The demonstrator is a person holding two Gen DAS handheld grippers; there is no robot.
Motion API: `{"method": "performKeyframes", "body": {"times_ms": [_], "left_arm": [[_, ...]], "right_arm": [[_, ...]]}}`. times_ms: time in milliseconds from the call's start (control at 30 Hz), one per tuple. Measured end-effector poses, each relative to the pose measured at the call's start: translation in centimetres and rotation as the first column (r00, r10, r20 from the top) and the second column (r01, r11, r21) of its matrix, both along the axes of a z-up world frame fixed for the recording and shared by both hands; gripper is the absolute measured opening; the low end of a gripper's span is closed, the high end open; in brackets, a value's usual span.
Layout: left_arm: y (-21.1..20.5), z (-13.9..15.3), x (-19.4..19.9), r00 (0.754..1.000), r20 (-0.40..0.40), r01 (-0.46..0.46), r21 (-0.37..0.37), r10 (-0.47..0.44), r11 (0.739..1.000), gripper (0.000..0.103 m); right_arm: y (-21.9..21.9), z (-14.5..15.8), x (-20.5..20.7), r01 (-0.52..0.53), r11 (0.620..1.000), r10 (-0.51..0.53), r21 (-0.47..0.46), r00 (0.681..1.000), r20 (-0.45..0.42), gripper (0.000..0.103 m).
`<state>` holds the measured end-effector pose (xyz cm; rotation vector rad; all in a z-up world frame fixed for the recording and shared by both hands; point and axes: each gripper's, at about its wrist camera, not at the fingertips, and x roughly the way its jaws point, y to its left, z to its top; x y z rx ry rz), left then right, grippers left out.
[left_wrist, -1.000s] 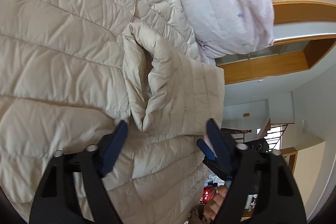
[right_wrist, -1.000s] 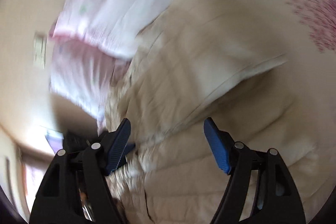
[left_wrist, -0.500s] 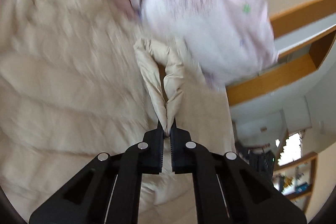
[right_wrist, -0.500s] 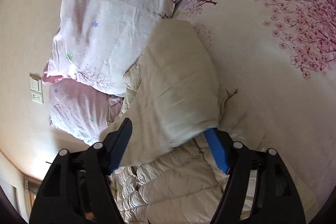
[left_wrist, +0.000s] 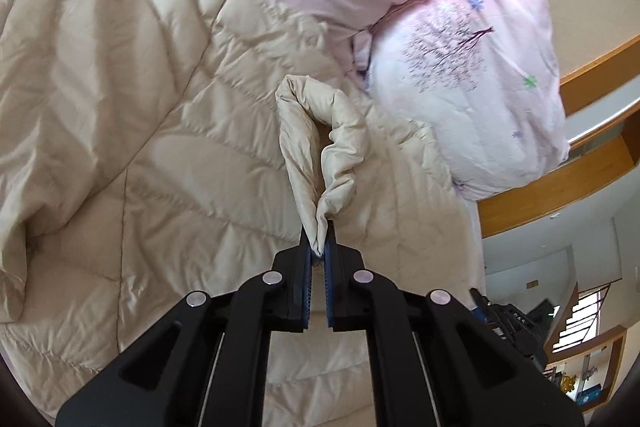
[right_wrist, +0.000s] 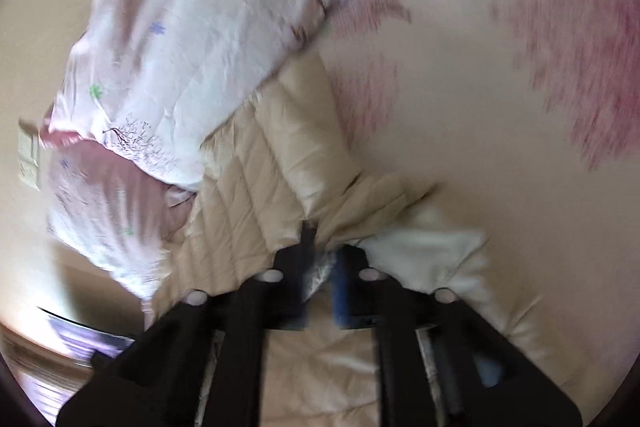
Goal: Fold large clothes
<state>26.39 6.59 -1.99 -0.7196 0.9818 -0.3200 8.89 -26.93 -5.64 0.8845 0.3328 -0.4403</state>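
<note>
The beige quilted coat [left_wrist: 168, 131] is lying spread over the bed, its top edge running up against the floral pillows [left_wrist: 472, 99], and I am seeing it from both sides at once. Through the left camera I am looking at a sharp picture: my left gripper [left_wrist: 318, 253] is pinching a narrow folded ridge of the coat's fabric between its blue pads, which are pressed nearly together with the cloth rising from them in a puffy loop. That view is also showing a wooden bed frame [left_wrist: 552, 187] off to the right. The right camera is giving me a smeared picture, so detail is poor there. My right gripper [right_wrist: 322, 269] is sitting with its fingers drawn close, with pale fabric bunched between them, gripping a fold of the coat [right_wrist: 280, 163]. Only this view is showing the pink-blossom bedsheet [right_wrist: 500, 107] beyond the coat and a wall switch [right_wrist: 28, 159] at far left.
</note>
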Motion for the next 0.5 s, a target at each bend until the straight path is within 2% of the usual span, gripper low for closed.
{"method": "performKeyframes", "body": {"times_ms": [33,133,233,267,300,367,400,467,500], "left_arm": [[-0.2,-0.2,0.0,1.0,-0.01,0.01,-0.002,-0.01,1.0,0.004],[-0.9,-0.7,-0.3,0.998,-0.03,0.048,0.02,-0.048,0.999,0.004],[-1.7,-0.6,-0.3,0.997,-0.039,0.069,0.06,-0.066,0.996,0.006],[-1.7,-0.5,-0.3,0.997,-0.038,0.072,0.066,-0.07,0.995,0.007],[-1.6,-0.4,-0.3,0.997,-0.042,0.075,0.073,-0.072,0.995,0.011],[-1.3,-0.1,-0.6,0.996,-0.04,0.081,0.074,-0.078,0.994,0.022],[-0.9,0.2,-1.0,0.997,-0.031,0.079,0.072,-0.077,0.994,0.031],[-0.1,1.2,-2.3,0.997,0.004,0.072,0.093,-0.072,0.993,0.047],[0.2,1.5,-2.8,0.997,0.02,0.066,0.103,-0.069,0.992,0.048]], "right_arm": [[0.3,0.2,-0.2,0.029,0.999,-0.03,-0.038,0.999,-0.02,0.008],[0.5,-0.1,0.5,0.086,0.991,-0.101,-0.103,0.983,-0.153,0.008],[1.7,-0.1,0.9,0.089,0.98,-0.136,-0.177,0.953,-0.272,0.023],[2.6,0.4,0.6,0.104,0.972,-0.164,-0.212,0.943,-0.289,0.04],[3.5,0.8,0.3,0.113,0.962,-0.184,-0.248,0.94,-0.287,0.051],[6.5,2.4,-0.1,0.089,0.937,-0.183,-0.338,0.948,-0.26,0.052],[7.8,3.0,0.0,0.063,0.926,-0.165,-0.372,0.954,-0.251,0.052],[10.9,4.2,1.1,-0.047,0.908,-0.055,-0.416,0.971,-0.231,0.051],[12.1,4.4,2.1,-0.116,0.896,0.011,-0.429,0.971,-0.24,0.049]]}}
